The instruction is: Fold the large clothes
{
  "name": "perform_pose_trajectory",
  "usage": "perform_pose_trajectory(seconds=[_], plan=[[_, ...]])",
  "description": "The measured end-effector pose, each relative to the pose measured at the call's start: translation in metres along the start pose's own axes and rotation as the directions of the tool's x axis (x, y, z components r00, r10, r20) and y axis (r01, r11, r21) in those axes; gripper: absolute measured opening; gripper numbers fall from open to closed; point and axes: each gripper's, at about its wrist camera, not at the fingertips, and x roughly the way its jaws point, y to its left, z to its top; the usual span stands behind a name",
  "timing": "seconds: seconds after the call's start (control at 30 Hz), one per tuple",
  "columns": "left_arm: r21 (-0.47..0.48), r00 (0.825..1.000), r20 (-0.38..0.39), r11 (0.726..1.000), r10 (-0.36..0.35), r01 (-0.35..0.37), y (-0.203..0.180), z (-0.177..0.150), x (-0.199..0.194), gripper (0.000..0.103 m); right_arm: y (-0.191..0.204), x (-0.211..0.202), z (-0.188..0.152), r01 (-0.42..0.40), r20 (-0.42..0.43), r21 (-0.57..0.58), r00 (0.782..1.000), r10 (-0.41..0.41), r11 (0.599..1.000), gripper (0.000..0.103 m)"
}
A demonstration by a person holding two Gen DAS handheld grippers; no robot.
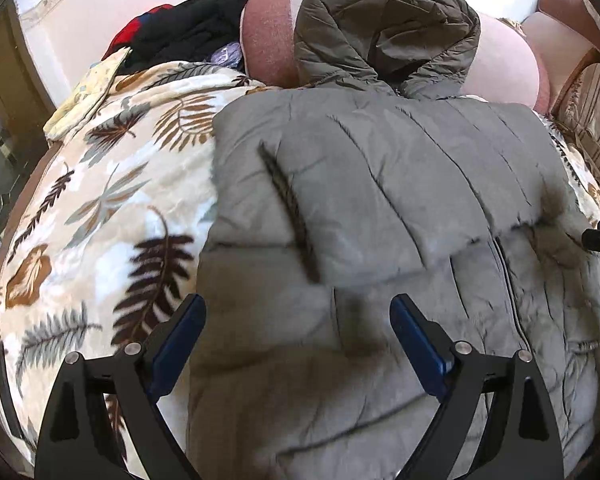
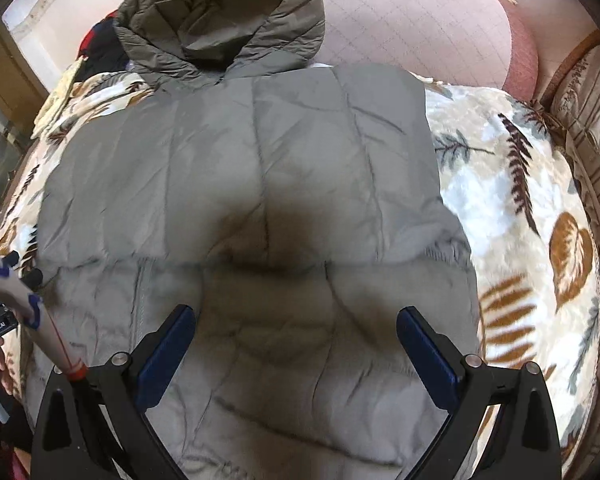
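A grey-olive quilted hooded jacket [image 1: 380, 184] lies on the leaf-print blanket [image 1: 112, 200], both sleeves folded across its front, the hood [image 1: 384, 24] at the far end. It also fills the right wrist view [image 2: 252, 168], hood [image 2: 220, 16] at the top. My left gripper [image 1: 298, 308] is open and empty, hovering over the jacket's lower left part. My right gripper [image 2: 296, 320] is open and empty, hovering over the jacket's lower middle. Their shadows fall on the fabric.
A pink and red bolster pillow [image 1: 500, 64] lies behind the hood. Dark clothes [image 1: 196, 28] are piled at the far left. A striped sofa arm [image 2: 592, 100] stands at the right. The other hand and its device [image 2: 4, 320] show at the left edge.
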Motion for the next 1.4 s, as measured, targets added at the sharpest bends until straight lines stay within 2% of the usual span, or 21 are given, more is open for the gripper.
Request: perform_pose_trajectory(seconds=[0.37, 0.5, 0.63, 0.7, 0.8, 0.87, 0.93, 0.97, 1.03, 1.17, 1.27, 1.4], plan=[[-0.043, 1.000, -0.013, 0.999, -0.007, 0.006, 0.013, -0.027, -0.020, 0.093, 0.005, -0.017, -0.022, -0.014, 0.007, -0.007, 1.000, 0.014, 1.000, 0.102], [-0.039, 1.000, -0.028, 0.999, -0.012, 0.011, 0.011, -0.014, -0.023, 0.093, 0.012, -0.026, -0.009, -0.023, 0.009, -0.040, 1.000, 0.023, 0.999, 0.102], [-0.061, 0.997, 0.004, 0.995, -0.075, 0.075, 0.002, 0.027, -0.022, 0.096, 0.017, -0.046, 0.032, -0.053, 0.047, -0.058, 0.997, 0.056, 0.997, 0.102], [-0.050, 0.998, 0.002, 0.997, -0.062, 0.062, -0.006, 0.046, -0.010, 0.096, 0.020, -0.057, 0.064, -0.063, 0.073, -0.066, 0.995, 0.068, 0.996, 0.102], [-0.016, 0.999, -0.007, 0.999, -0.046, 0.046, -0.018, 0.068, 0.016, 0.096, 0.029, -0.068, 0.118, -0.035, 0.122, -0.117, 0.991, 0.049, 0.993, 0.102], [0.008, 0.999, -0.015, 0.999, -0.038, 0.038, -0.022, 0.075, 0.033, 0.096, 0.036, -0.072, 0.152, -0.009, 0.157, -0.167, 0.987, 0.036, 0.986, 0.103], [0.045, 0.999, -0.035, 0.999, -0.022, 0.024, -0.027, 0.080, 0.053, 0.096, 0.042, -0.070, 0.179, -0.018, 0.173, -0.191, 0.984, 0.052, 0.981, 0.103], [0.063, 0.999, -0.051, 0.998, -0.012, 0.016, -0.028, 0.080, 0.065, 0.096, 0.043, -0.066, 0.198, -0.027, 0.180, -0.196, 0.982, 0.063, 0.980, 0.103], [0.060, 0.997, -0.061, 0.997, -0.049, 0.053, -0.025, 0.078, 0.078, 0.096, 0.047, -0.058, 0.224, -0.034, 0.189, -0.209, 0.979, 0.075, 0.977, 0.103], [0.076, 0.994, -0.051, 0.992, -0.092, 0.096, -0.021, 0.077, 0.080, 0.096, 0.060, -0.030, 0.271, -0.018, 0.167, -0.290, 0.984, 0.069, 0.957, 0.103], [0.091, 0.993, -0.053, 0.990, -0.104, 0.109, -0.020, 0.077, 0.079, 0.096, 0.077, -0.001, 0.289, 0.006, 0.113, -0.383, 0.993, 0.040, 0.924, 0.103], [0.094, 0.993, -0.051, 0.989, -0.110, 0.115, -0.019, 0.077, 0.078, 0.096, 0.096, 0.034, 0.295, 0.060, 0.090, -0.464, 0.996, -0.021, 0.884, 0.103]])
